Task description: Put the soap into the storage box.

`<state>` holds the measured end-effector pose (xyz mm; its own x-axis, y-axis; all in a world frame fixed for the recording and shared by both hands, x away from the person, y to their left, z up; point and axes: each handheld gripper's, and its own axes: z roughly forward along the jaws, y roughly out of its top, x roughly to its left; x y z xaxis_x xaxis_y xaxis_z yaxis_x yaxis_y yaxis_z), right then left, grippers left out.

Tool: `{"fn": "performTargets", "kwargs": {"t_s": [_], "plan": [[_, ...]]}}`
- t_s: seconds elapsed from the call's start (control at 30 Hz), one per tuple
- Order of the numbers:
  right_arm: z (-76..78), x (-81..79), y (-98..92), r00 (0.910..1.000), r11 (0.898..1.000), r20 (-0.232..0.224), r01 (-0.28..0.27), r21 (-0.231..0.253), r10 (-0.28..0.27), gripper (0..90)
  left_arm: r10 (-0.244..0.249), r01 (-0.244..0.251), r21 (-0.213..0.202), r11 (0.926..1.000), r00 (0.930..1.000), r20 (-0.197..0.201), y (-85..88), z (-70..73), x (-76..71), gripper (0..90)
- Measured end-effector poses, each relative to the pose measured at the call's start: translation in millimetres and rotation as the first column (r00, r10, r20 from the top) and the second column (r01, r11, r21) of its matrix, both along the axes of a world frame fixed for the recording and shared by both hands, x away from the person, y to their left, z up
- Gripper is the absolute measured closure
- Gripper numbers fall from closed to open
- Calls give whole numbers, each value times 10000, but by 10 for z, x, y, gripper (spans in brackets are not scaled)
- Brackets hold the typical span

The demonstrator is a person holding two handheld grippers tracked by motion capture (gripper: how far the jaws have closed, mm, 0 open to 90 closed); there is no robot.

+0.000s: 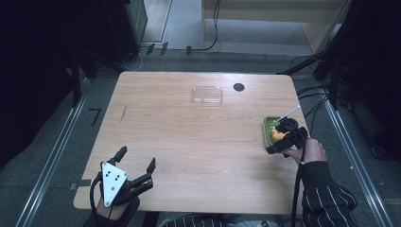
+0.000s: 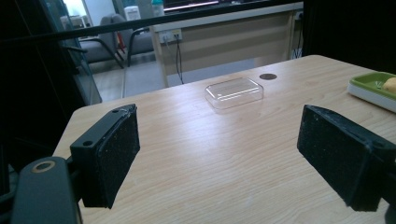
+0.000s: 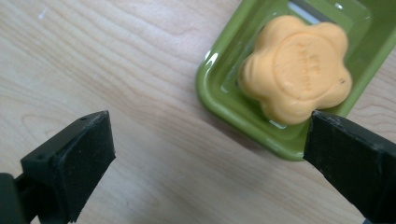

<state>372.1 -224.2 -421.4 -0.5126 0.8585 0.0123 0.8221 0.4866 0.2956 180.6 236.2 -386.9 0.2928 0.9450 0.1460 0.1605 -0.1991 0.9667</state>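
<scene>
An orange flower-shaped soap point(image 3: 296, 67) lies in a small green dish point(image 3: 219, 100) near the table's right edge. In the high view the soap point(image 1: 276, 135) and the dish point(image 1: 267, 124) are partly covered by my right gripper point(image 1: 279, 142). From above, my right gripper point(image 3: 208, 140) points down at the dish's near-left corner. It is open, with bare wood and the dish rim between its jaws, and one pad sits by the soap's edge. My left gripper point(image 1: 137, 158) rests at the table's near-left corner. My left gripper point(image 2: 219, 149) is open and empty.
A clear plastic lid point(image 1: 207, 94) lies at the far middle of the wooden table point(image 1: 189, 137), with a dark round spot point(image 1: 239, 87) to its right. The left gripper view shows the lid point(image 2: 234, 92), the spot point(image 2: 268, 76) and the dish point(image 2: 369, 86) far right.
</scene>
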Motion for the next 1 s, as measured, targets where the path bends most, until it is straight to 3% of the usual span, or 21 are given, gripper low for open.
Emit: {"fn": "performTargets", "kwargs": {"t_s": [0.3,0.67,0.8,1.0], "plan": [[-55,-238,69,9992,9992,-74,-401,-82,400,16,21,-21,4,10000,10000,-19,-1,1,0,136],[-202,-500,91,9947,9953,-559,-881,-391,858,7,8,-8,7,10000,10000,-19,0,1,-1,136],[-250,-571,68,9947,9958,-669,-815,-416,786,7,-3,3,-13,10000,10000,-11,2,0,1,136],[-336,-766,59,9950,9947,-499,-891,-509,865,7,13,-13,-5,10000,10000,-13,-2,1,0,136]]}}
